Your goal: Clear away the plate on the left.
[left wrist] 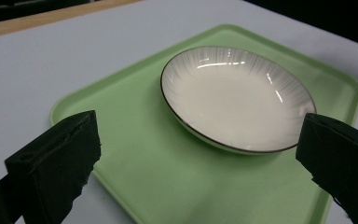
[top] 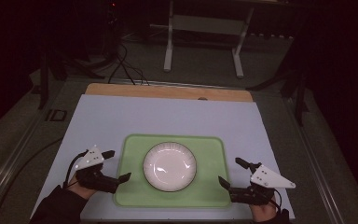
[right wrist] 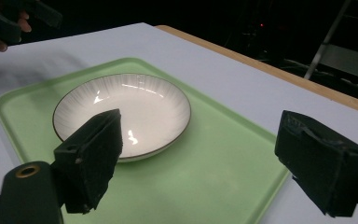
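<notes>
A white ribbed plate (top: 169, 166) with a dark rim sits in the middle of a light green tray (top: 213, 151) on the table. My left gripper (top: 118, 164) is open at the tray's left edge, and its jaws point toward the plate. My right gripper (top: 229, 171) is open at the tray's right edge. In the left gripper view the plate (left wrist: 235, 95) lies on the tray (left wrist: 168, 182) between the wide-apart jaws of the left gripper (left wrist: 199, 122). In the right gripper view the right gripper (right wrist: 201, 119) frames the plate (right wrist: 135, 102) and the tray (right wrist: 205, 172). Neither gripper holds anything.
A pale sheet (top: 168, 119) covers the table, with a wooden strip (top: 168, 92) along its far edge. A metal stand (top: 204, 28) and cables (top: 126, 65) lie on the dark floor beyond. In the right gripper view the left gripper (right wrist: 9, 21) and a hand show at the upper left.
</notes>
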Available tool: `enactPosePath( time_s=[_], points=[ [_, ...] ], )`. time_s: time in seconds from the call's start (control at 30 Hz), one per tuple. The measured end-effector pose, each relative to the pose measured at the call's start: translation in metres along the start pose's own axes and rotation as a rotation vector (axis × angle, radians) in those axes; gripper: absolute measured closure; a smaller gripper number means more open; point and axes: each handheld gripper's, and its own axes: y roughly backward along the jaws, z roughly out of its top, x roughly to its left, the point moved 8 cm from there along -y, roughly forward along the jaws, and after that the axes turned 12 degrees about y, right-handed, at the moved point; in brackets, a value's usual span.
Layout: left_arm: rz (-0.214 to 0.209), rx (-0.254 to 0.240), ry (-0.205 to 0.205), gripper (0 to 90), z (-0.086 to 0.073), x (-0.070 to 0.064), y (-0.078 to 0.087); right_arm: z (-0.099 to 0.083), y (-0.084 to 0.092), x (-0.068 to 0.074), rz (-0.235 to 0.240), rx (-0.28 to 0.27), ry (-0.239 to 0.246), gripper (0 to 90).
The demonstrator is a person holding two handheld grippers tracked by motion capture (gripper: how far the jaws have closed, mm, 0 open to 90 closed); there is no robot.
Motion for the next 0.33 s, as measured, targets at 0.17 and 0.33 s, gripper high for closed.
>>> enactPosePath(
  time_s=[0.17, 0.33],
  points=[
    [-0.007, -0.030, -0.004, 0.0, 0.0000, 0.0015, -0.0002, -0.0001, 0.0000, 0.0002, 0.001, 0.001, 0.001, 14.7],
    [-0.019, -0.036, 0.001, 0.0, -0.0006, 0.0023, -0.0001, -0.0003, -0.0001, -0.0002, 0.003, 0.000, -0.003, 14.6]
  ],
)
